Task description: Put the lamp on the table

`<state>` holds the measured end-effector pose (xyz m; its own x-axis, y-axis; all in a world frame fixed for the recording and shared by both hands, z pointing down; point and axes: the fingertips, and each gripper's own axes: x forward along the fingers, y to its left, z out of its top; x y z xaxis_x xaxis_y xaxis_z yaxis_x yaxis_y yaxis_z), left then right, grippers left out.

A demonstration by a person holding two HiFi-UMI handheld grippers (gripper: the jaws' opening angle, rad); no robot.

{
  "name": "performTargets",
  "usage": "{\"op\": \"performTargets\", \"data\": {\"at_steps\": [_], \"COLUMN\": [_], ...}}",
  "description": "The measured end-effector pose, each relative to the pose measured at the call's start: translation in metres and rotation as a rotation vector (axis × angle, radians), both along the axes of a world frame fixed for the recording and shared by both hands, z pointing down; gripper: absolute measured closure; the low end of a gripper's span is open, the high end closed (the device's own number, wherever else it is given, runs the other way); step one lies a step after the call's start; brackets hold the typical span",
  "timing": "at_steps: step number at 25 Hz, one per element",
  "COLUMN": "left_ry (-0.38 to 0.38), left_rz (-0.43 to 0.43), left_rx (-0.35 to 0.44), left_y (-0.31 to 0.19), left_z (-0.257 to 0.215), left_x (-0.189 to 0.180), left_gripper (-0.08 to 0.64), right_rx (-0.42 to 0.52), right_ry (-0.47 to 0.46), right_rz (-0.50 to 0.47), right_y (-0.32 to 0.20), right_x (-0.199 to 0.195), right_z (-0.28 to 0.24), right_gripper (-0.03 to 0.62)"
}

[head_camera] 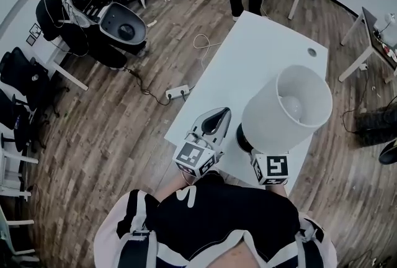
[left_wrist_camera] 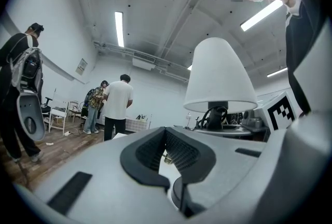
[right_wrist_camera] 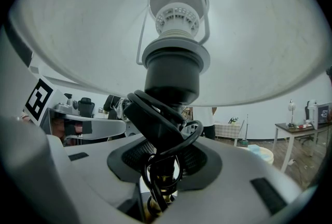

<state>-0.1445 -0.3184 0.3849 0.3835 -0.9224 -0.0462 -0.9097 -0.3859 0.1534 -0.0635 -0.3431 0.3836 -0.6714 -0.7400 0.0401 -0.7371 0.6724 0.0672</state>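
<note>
The lamp [head_camera: 268,119] is upright in the right claw [right_wrist_camera: 165,168], over the near end of the white bench [head_camera: 260,56]. Its round black base hangs at the bench's near edge, and whether it touches the top cannot be told. The shade [right_wrist_camera: 259,36] is a smooth, matte white cone, open at the top. Inside it sits a frosted white bulb [head_camera: 291,105], with a thin wire frame round the ribbed white collar below it. Under the collar is a glossy black socket [right_wrist_camera: 173,70], and a black cord [right_wrist_camera: 167,129] is looped in a loose bundle around the slim brass-coloured stem [right_wrist_camera: 154,205].

The right claw is closed on that stem and cord, its dark ribbed pads pressing from both sides. The left claw [head_camera: 221,118] is closed and holds nothing. Its grey shells meet at the tip, leaving a teardrop hollow between the textured black pads. It hangs over the bench edge just beside the lamp base.

Each claw carries a cube [head_camera: 195,158] faced with black-and-white square markers, and no lettering on them can be read.

The bench top is flat, plain and rectangular, with a round cable hole [head_camera: 311,51] near its far corner. A white power strip [head_camera: 178,92] lies on the wood-plank floor [head_camera: 111,130] beside the bench.
</note>
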Motion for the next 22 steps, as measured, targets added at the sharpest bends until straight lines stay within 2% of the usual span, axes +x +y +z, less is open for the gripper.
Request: {"op": "performTargets", "data": {"at_steps": [7,13,22], "left_ry": [-0.005,0.010,0.008], "left_rz": [0.069,0.064,0.039], "left_rx": [-0.012,-0.008,-0.050], "left_y": [-0.010,-0.021,-0.026], "left_z": [0.002,0.002,0.019], "left_x": [-0.001,-0.004,-0.013], "left_gripper": [0.558,0.558,0.558], "right_rx": [-0.008,-0.007,0.004], "right_ry": [-0.008,0.018,0.013], "right_rz": [0.040,0.046,0.066], "right_y": [-0.009,-0.018,-0.047], "right_x": [-0.006,-0.005,-0.001], "right_z": [0.000,0.002,0.006], "right_gripper": [0.451,0.451,0.450]}}
